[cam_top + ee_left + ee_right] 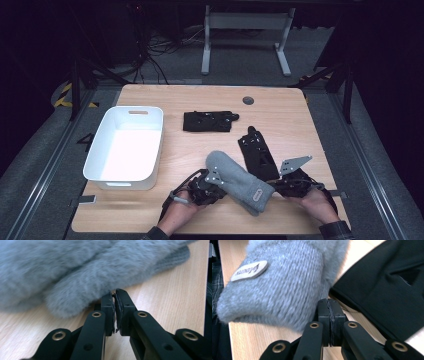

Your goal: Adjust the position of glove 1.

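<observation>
Between the two grippers, near the table's (280, 107) front edge: grey mitten (239, 181), fuzzy body, knitted cuff with a pale label (249, 270).

Left gripper (115, 293): jaws pressed together, tips at the mitten's fuzzy lower edge; whether a fold of fleece is pinched between them is hard to tell, as the fabric looks blurred there.

Right gripper (329, 301): jaws closed flat against each other, tips tucked under the knitted cuff, apparently nothing between the pads.

Just beyond the right gripper: black glove (257, 150), flat, partly under the mitten.

Farther ahead of both grippers: second black glove (209, 121), lying level.

Off to the left gripper's far side: white bin (100, 132), upright.
</observation>
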The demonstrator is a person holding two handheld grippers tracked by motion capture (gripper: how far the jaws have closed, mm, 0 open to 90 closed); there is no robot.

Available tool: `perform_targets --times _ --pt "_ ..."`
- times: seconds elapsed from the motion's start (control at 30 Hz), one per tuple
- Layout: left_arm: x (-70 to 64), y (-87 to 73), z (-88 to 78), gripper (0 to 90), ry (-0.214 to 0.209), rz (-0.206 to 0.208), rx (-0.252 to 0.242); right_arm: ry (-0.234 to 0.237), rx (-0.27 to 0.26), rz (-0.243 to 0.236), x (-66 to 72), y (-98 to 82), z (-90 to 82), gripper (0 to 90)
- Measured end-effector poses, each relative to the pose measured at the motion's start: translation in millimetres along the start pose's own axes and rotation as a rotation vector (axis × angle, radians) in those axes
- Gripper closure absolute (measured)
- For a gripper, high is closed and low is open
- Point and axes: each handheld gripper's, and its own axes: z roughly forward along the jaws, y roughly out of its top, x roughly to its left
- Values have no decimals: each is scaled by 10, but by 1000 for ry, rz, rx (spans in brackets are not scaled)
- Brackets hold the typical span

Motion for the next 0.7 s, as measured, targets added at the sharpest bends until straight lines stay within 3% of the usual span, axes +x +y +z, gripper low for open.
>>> perform_targets --times 0.2,0.47,0.7 --pt "81 -33 -44 854 18 -29 -7 43 10 -29 77 80 111 900" --pt "145 -25 -34 852 49 -36 -1 74 6 -53 167 211 261 900" --pt "258 -12 -65 858 44 -64 -14 99 -7 -80 218 368 414 900"
